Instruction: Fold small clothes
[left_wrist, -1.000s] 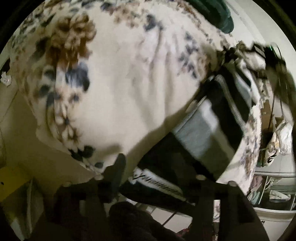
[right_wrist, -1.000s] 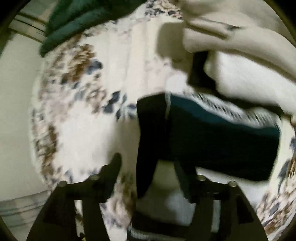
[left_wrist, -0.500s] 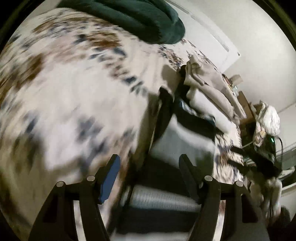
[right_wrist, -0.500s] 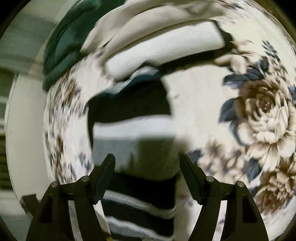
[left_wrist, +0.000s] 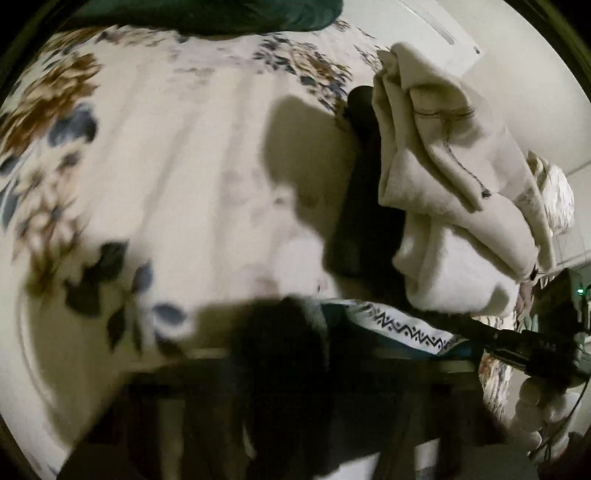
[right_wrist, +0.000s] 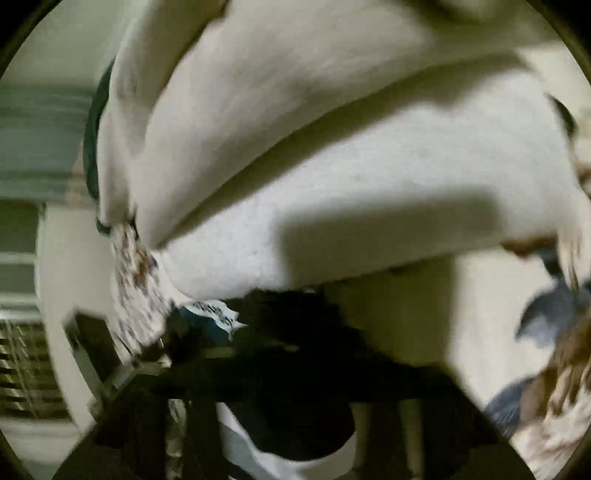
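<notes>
Both views, blurred by motion; half a second earlier each gripper's fingers stood wide over the striped garment, whereas the left gripper and right gripper now sit low against it, their finger spread impossible to tell; a fold is probably being made or pressed; the garment, dark with a zigzag band, lies on the floral blanket just beside the stacked cream clothes.

place: home bedroom | bed w/ floral cream blanket | dark green pillow at bed's far end | stack of folded beige and white clothes on bed | window blinds | plain white walls
</notes>
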